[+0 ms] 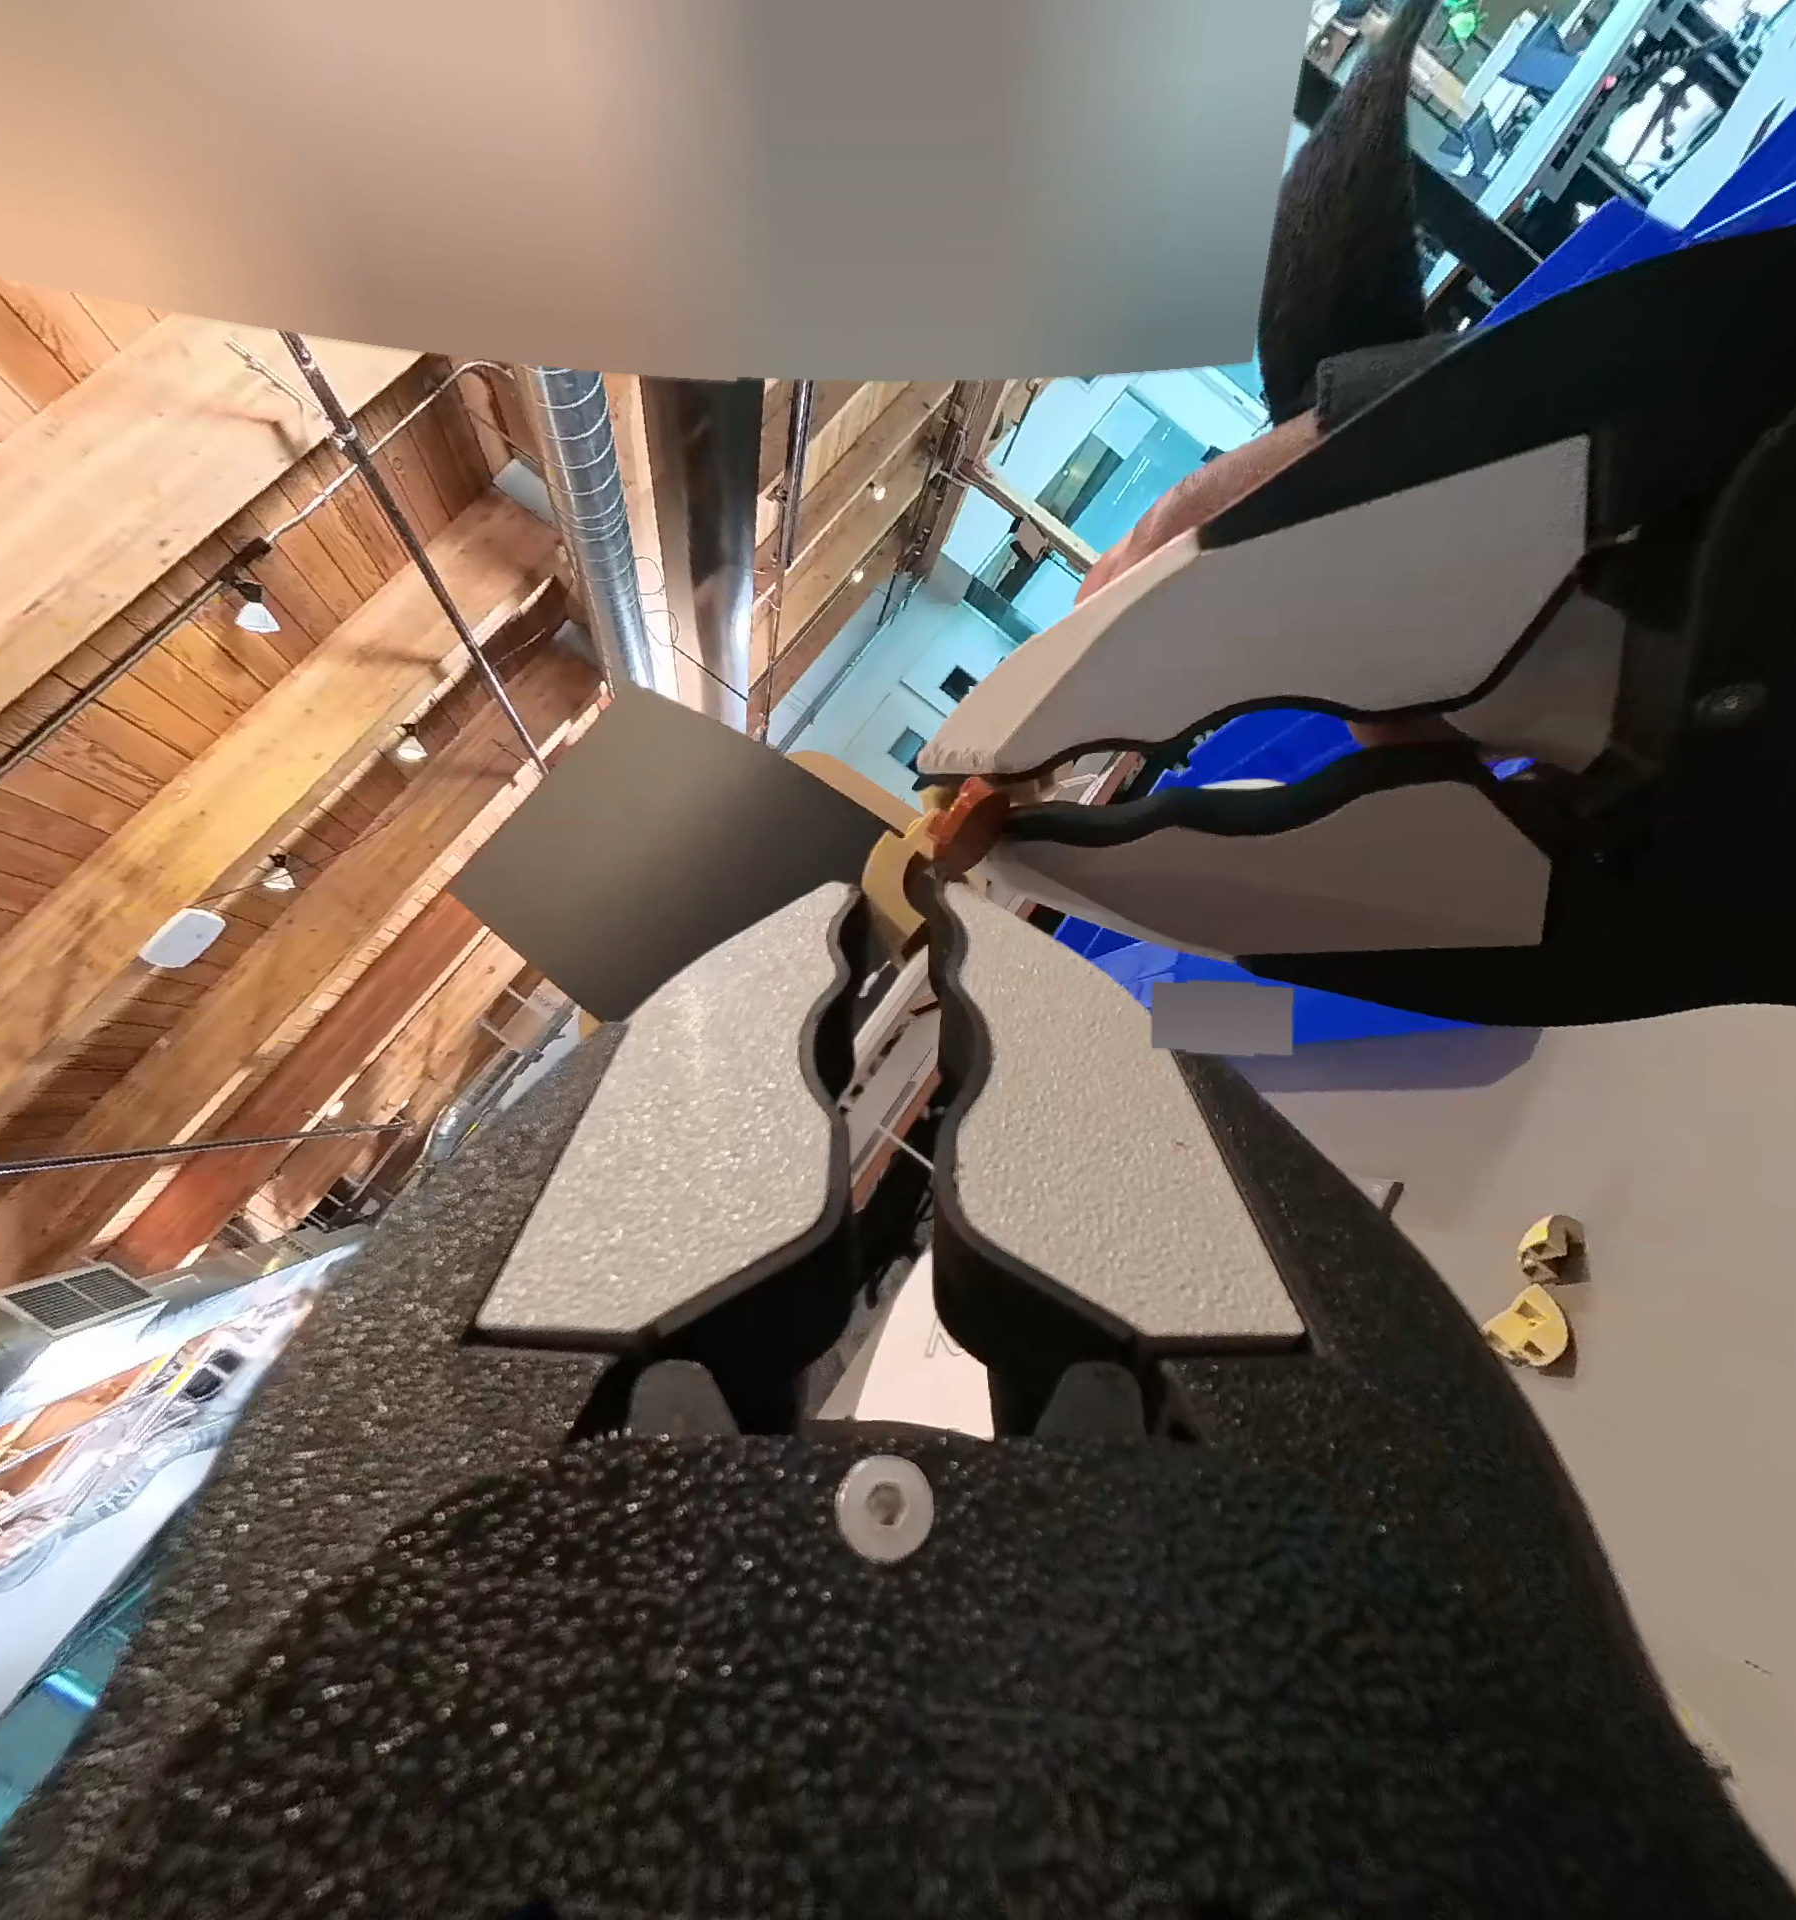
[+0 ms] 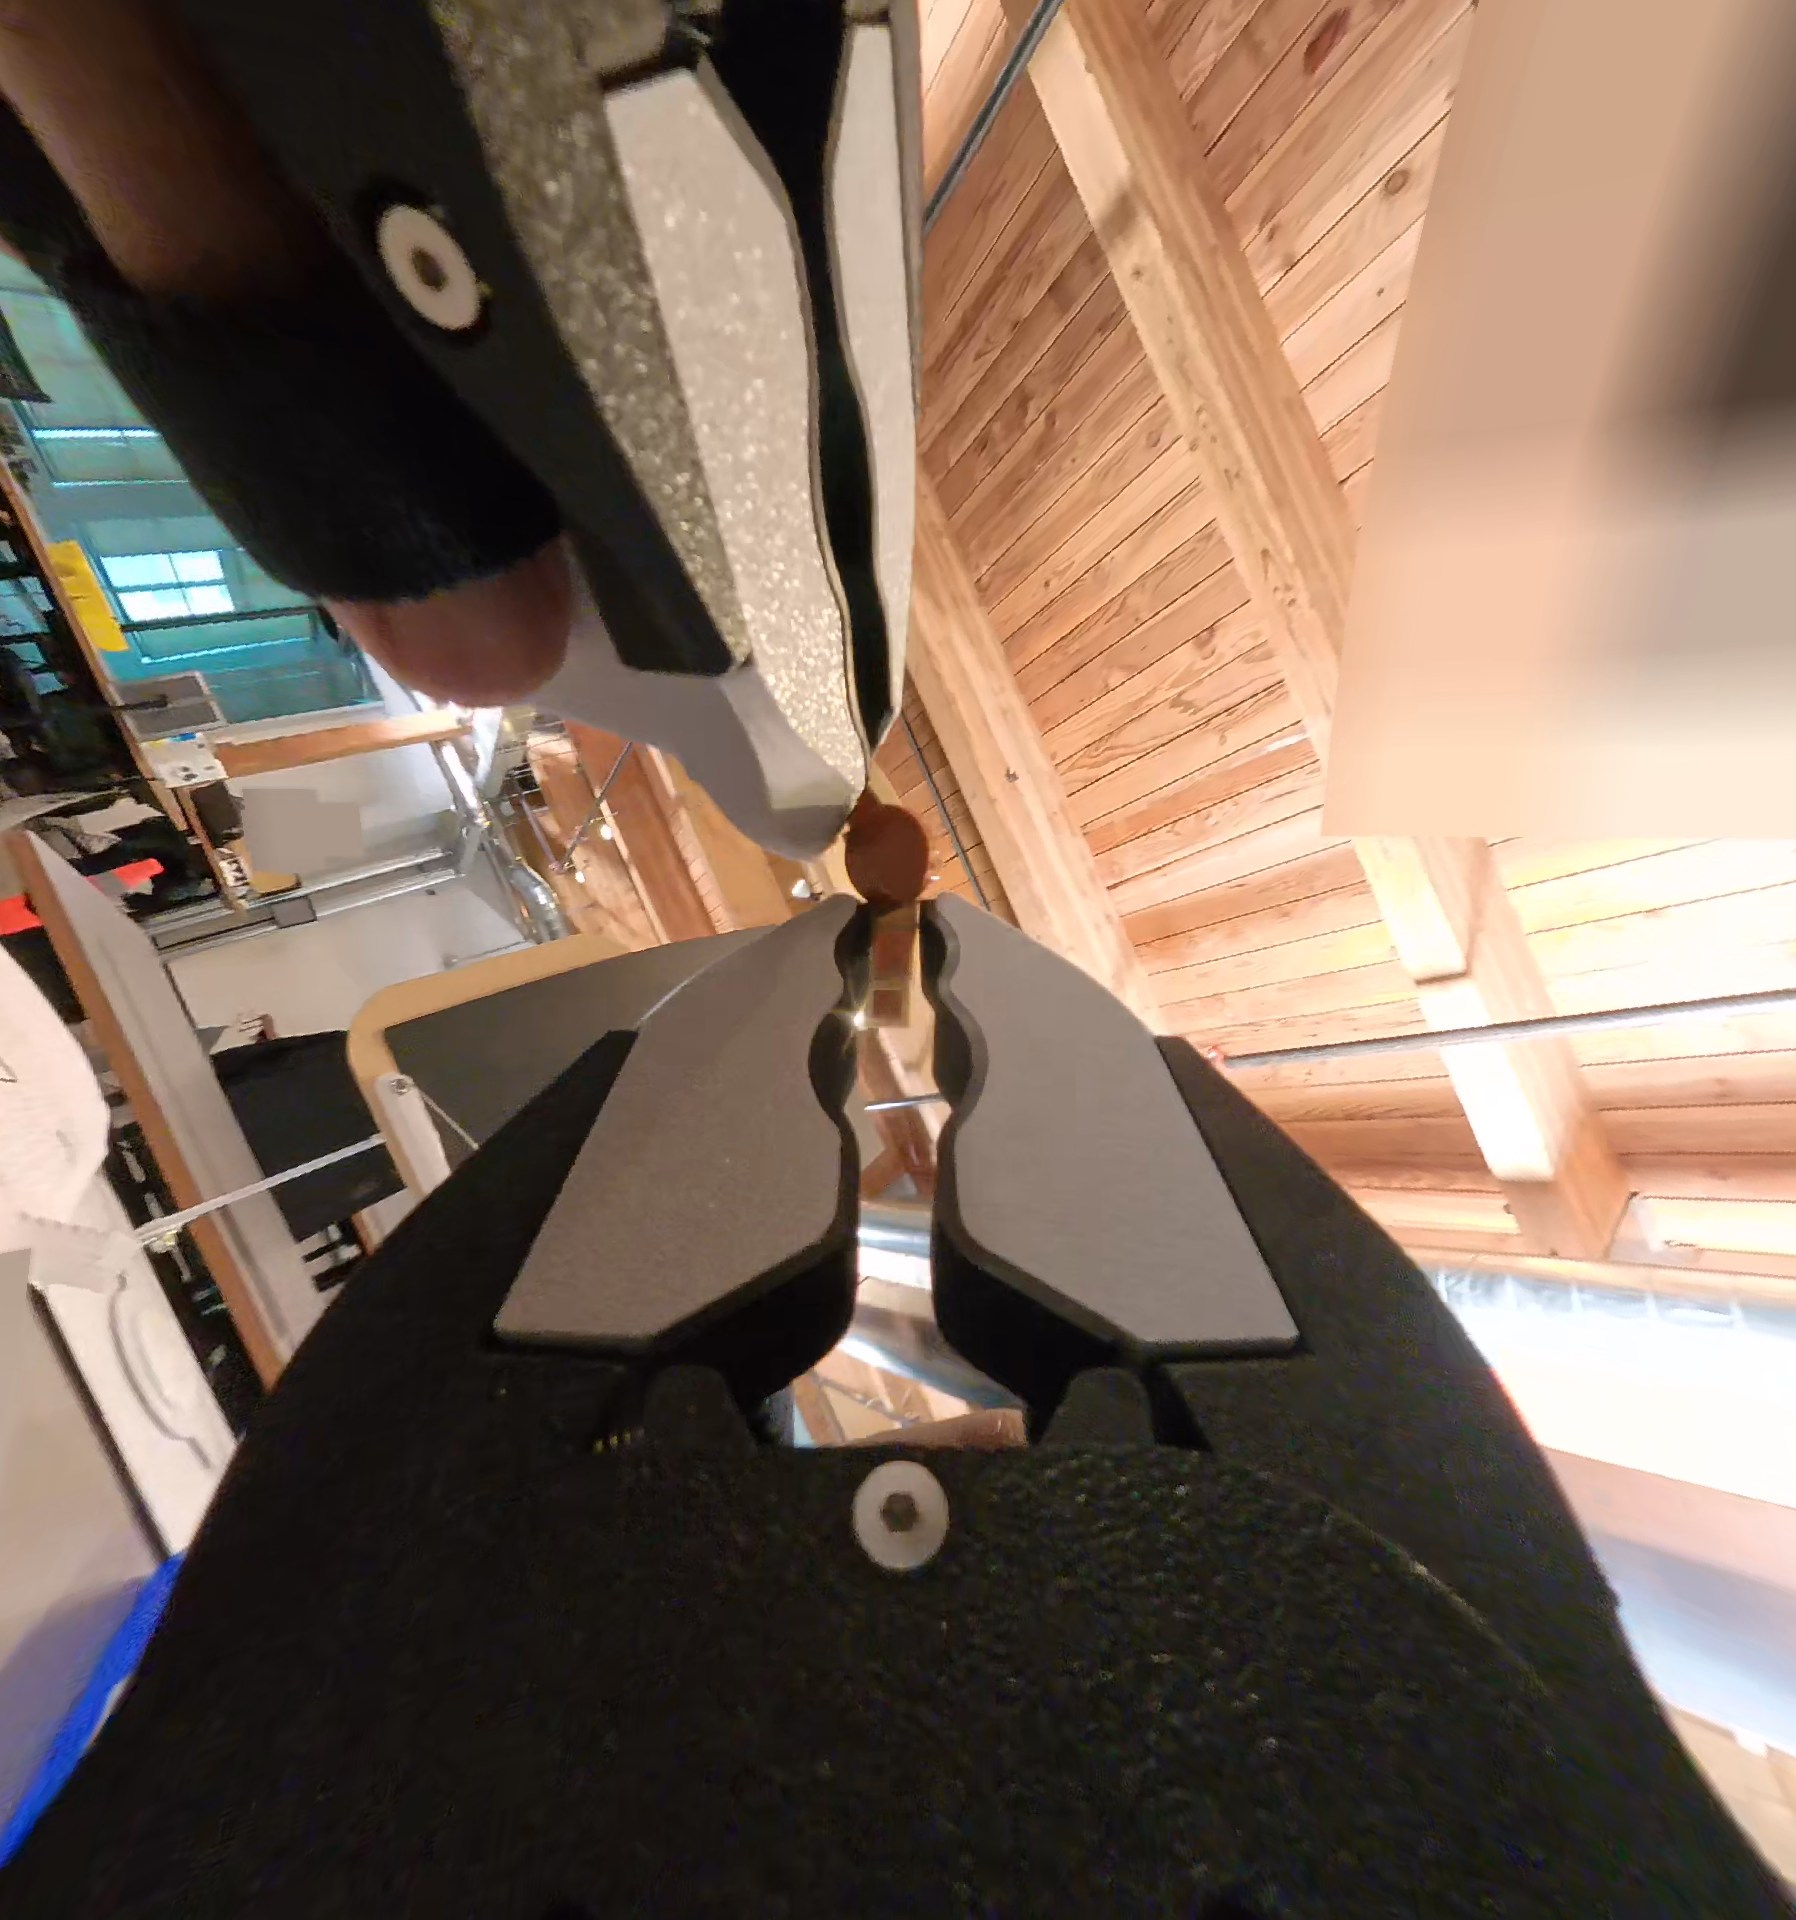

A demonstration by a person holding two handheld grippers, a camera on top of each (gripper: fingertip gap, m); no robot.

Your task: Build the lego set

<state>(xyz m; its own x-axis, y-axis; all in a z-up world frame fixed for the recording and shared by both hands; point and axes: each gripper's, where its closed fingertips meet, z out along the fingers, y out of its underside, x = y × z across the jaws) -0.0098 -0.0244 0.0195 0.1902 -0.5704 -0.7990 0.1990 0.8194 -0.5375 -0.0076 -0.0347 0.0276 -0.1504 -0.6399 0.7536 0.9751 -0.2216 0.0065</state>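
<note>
Left wrist view shows the left gripper [image 1: 889,894] nearly closed on a small tan plastic piece [image 1: 886,875], raised well above the white surface [image 1: 1652,1507]. Against it, the right gripper [image 1: 961,821] pinches a little brown knob [image 1: 967,821]. Both parts look light, stiff and easily dropped, best held by their flat sides; wooden ceiling planks [image 1: 198,540] show behind, with two more tan pieces [image 1: 1538,1294] on the surface.

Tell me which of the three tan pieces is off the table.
The tan piece pinched in the left gripper; the other two lie loose on the white table.
</note>
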